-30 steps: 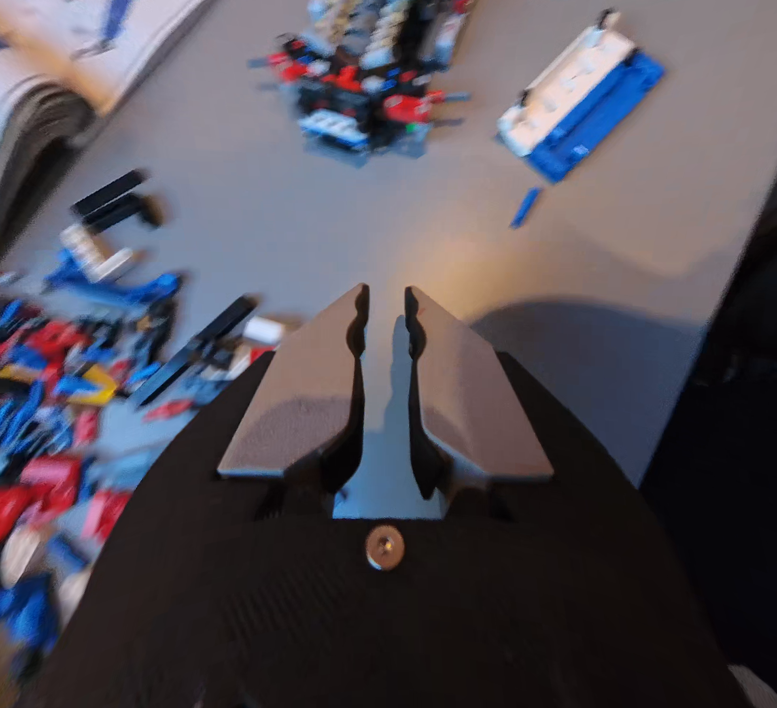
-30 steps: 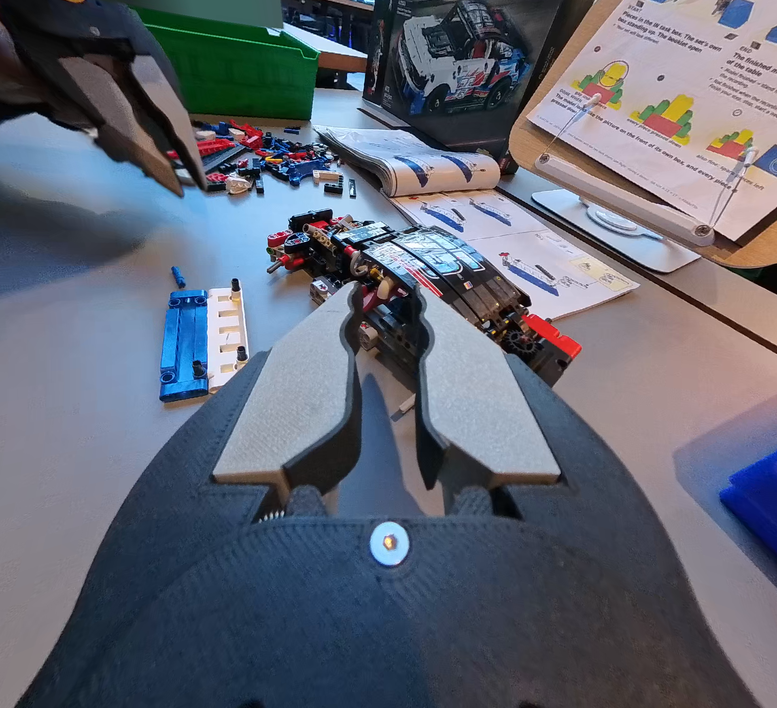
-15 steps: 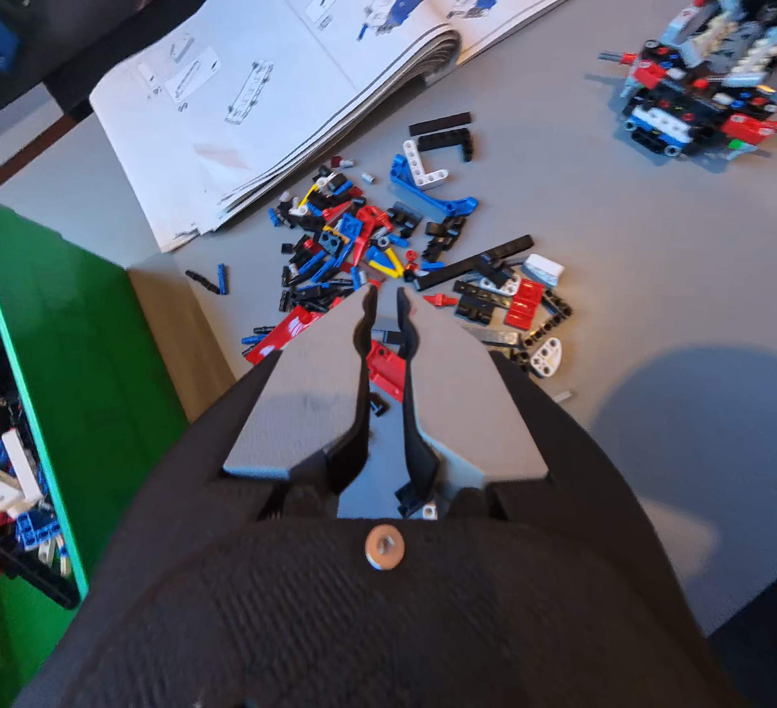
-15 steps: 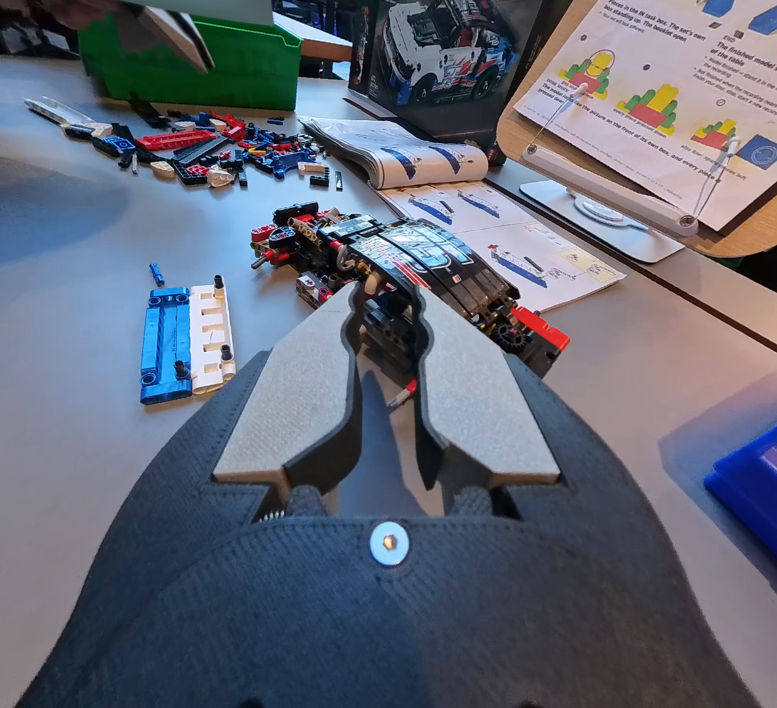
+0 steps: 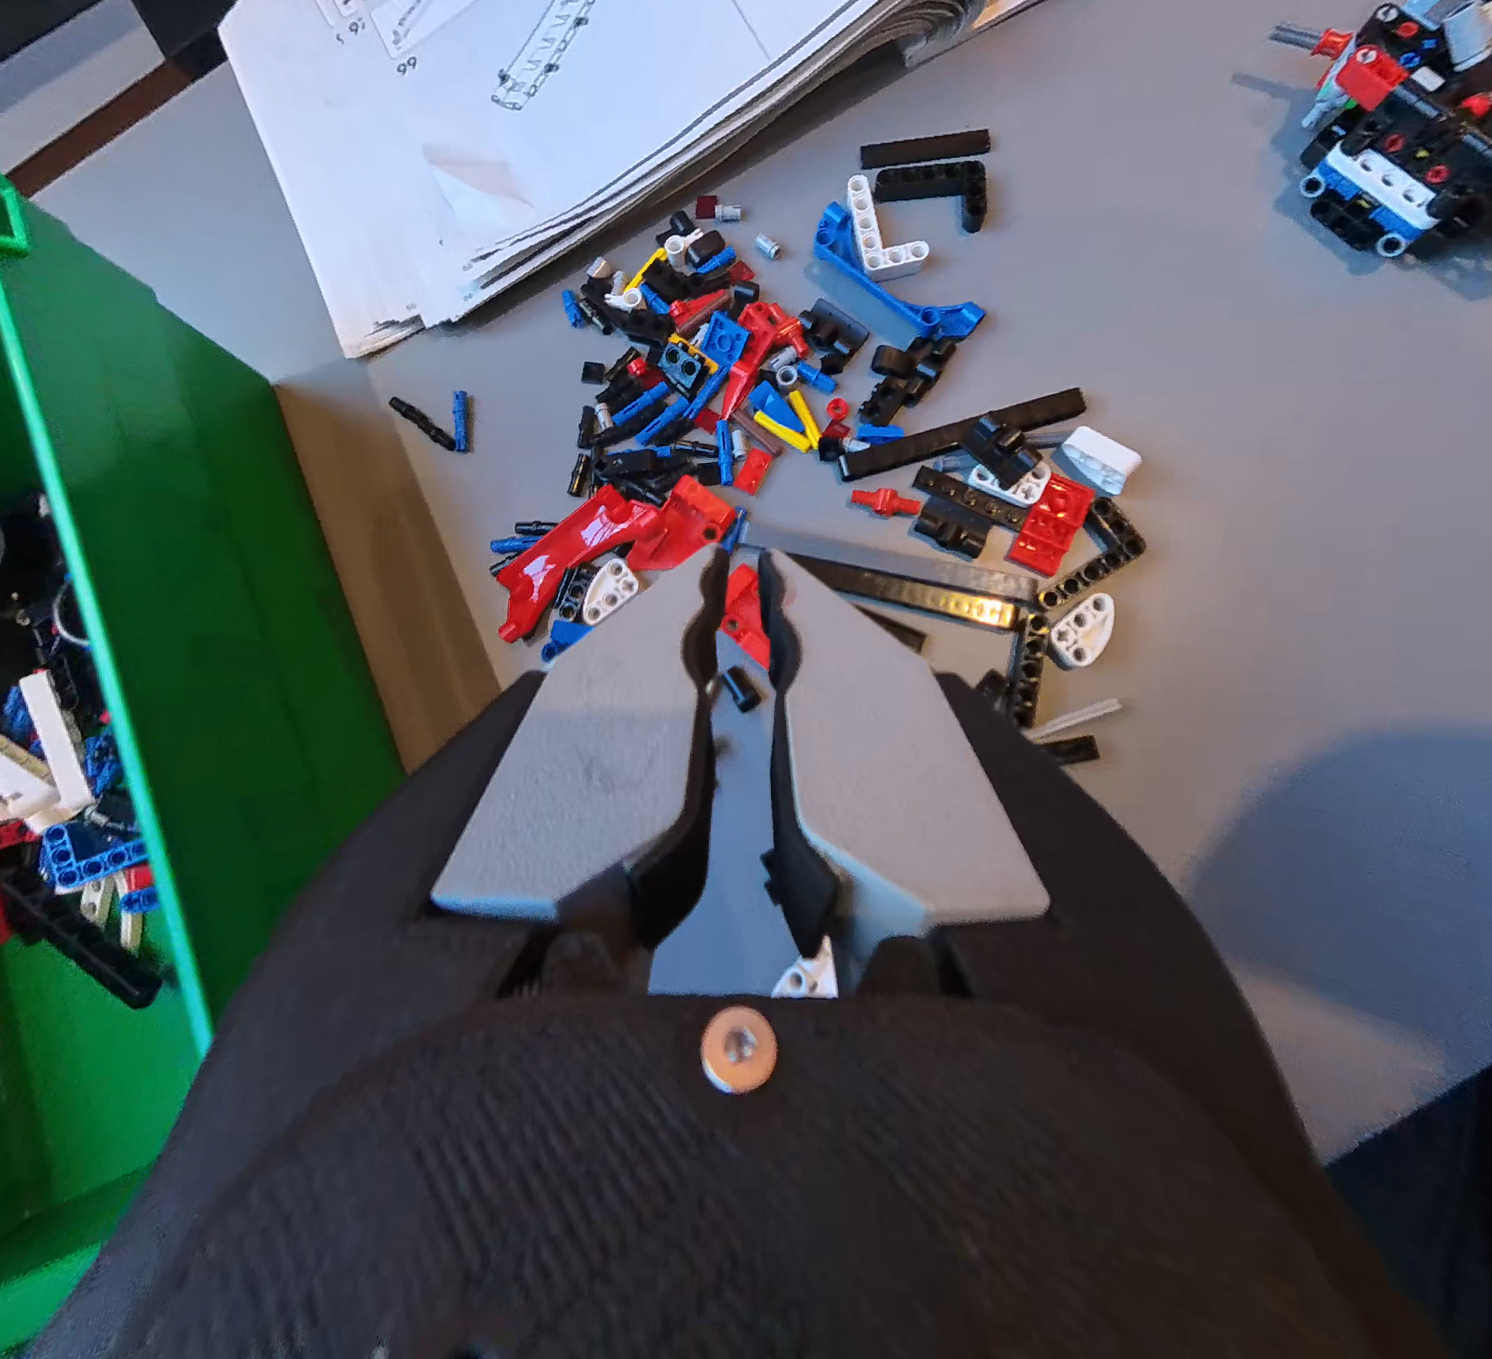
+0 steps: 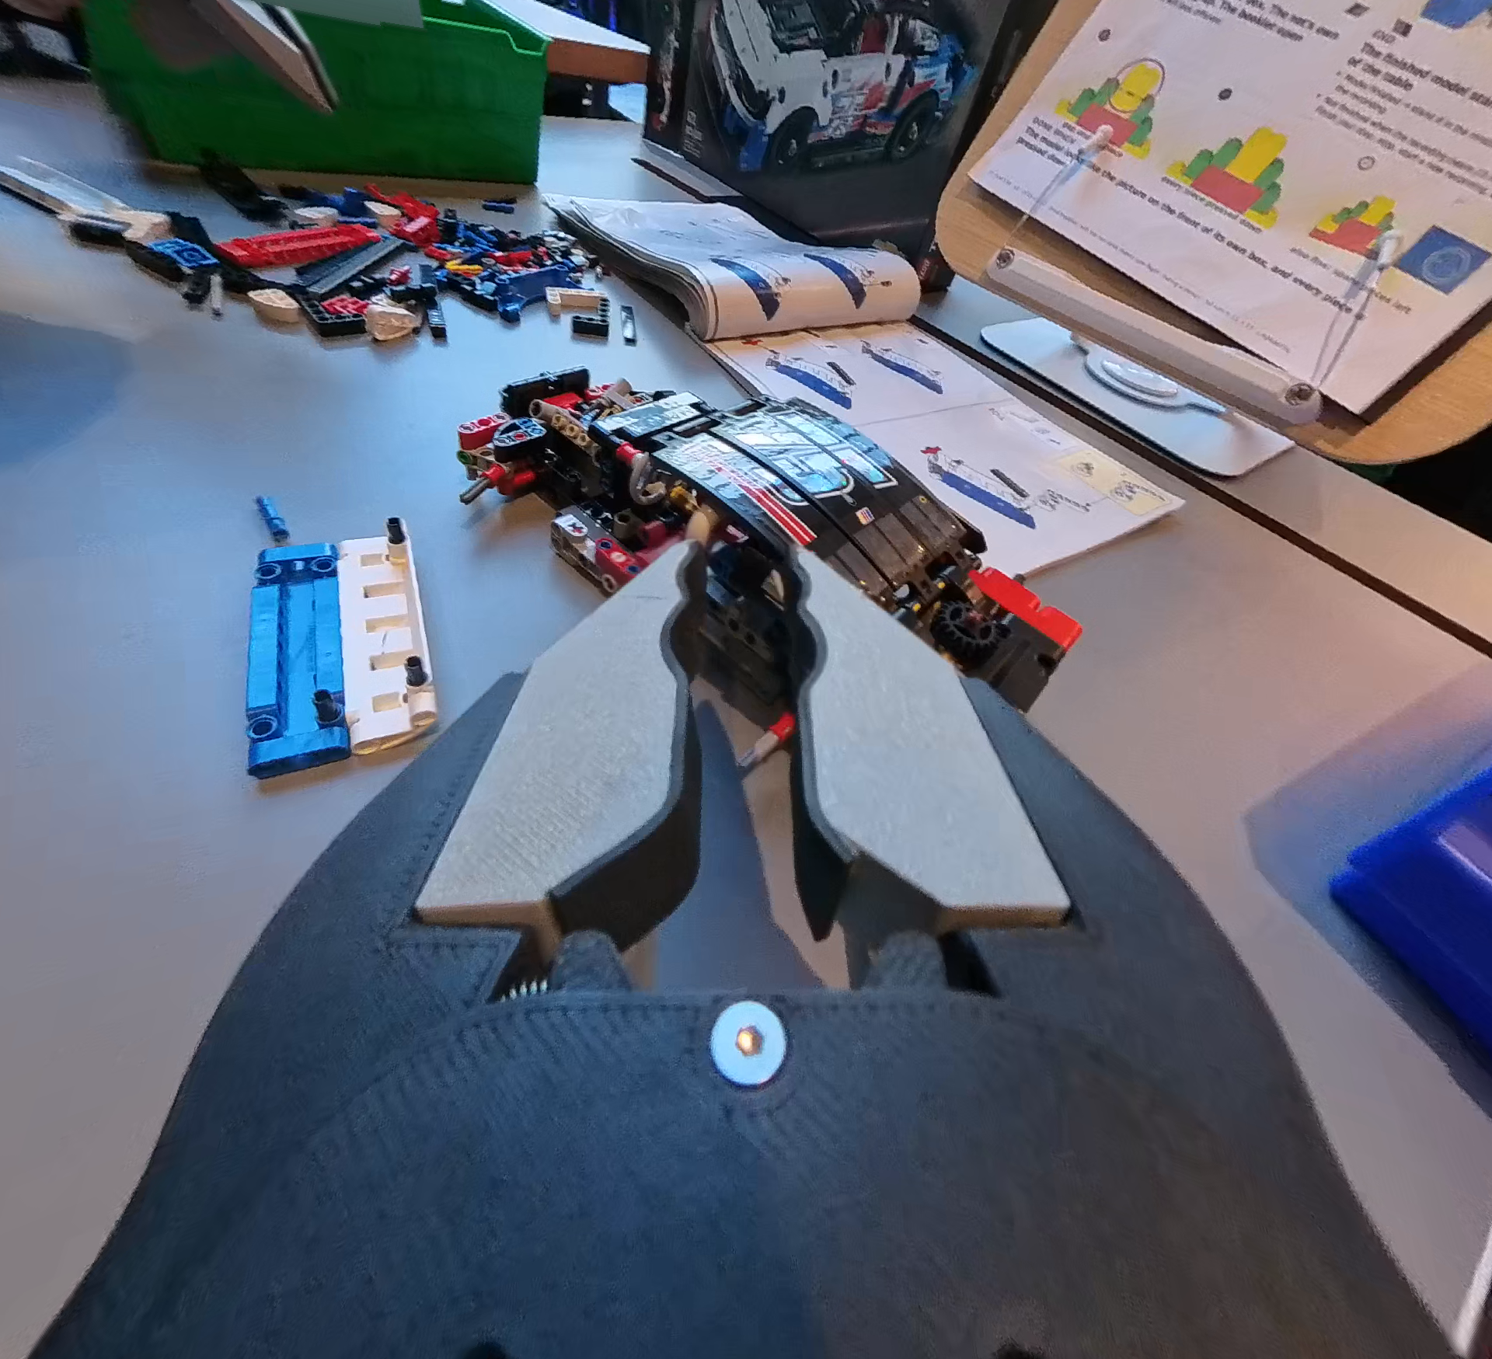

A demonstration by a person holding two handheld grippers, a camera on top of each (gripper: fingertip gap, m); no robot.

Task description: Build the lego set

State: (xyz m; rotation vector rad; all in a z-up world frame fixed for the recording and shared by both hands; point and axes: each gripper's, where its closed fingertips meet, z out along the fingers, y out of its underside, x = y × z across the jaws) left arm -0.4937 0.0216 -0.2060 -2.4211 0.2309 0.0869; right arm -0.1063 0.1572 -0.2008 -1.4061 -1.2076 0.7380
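The partly built black car model [image 6: 767,481] lies mid-table; its end also shows in the left wrist view [image 5: 1389,133]. My right gripper [image 6: 743,553] is open and empty, its tips at the model's near side. A small red-tipped axle [image 6: 767,739] lies on the table between its jaws. A blue and white panel assembly [image 6: 339,642] lies left of the model. My left gripper [image 5: 741,557] hovers over the near edge of the loose pieces pile [image 5: 767,416], jaws only narrowly apart and empty, above a red piece [image 5: 747,614]. The left gripper also shows far off in the right wrist view [image 6: 282,53].
An open instruction booklet [image 5: 605,69] lies behind the pile. A green bin [image 5: 161,594] with more pieces stands to the left. The set's box [image 6: 848,45] and a sheet stand [image 6: 1251,109] are at the back. A blue object [image 6: 1437,892] sits at the right edge. Across from one pair of fingers to the other is roughly 40 cm. The left gripper is farther from the blue object [image 6: 1437,892], some 60 cm, than the right, some 20 cm.
My left gripper swung from the model and panel over to the loose pile, came closer to it, and its jaws narrowed. My right gripper stayed by the model, edging slightly nearer.
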